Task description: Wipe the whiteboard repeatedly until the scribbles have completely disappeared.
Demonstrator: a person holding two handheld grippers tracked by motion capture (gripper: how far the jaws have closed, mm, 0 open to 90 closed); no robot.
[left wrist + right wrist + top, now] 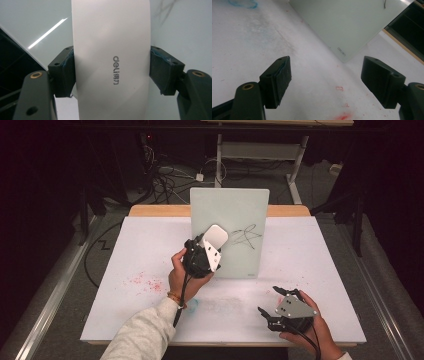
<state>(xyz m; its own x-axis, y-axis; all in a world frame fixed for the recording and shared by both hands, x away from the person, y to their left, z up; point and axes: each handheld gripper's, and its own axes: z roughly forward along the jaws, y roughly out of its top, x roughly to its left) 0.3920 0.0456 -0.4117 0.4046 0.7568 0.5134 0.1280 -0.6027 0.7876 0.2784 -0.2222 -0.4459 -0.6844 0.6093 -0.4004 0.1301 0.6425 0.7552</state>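
The left gripper (214,246) pinched a white eraser (215,237) flat against the glass board (240,210), beside its black scribble (247,237), likely for wiping. Nearer the person, the right gripper's (274,301) fingers stood spread, idle over the counter (310,260).

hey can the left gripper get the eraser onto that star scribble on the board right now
Probably yes. The left gripper holds the white eraser over the board, beside the black star scribble, with nothing between them.
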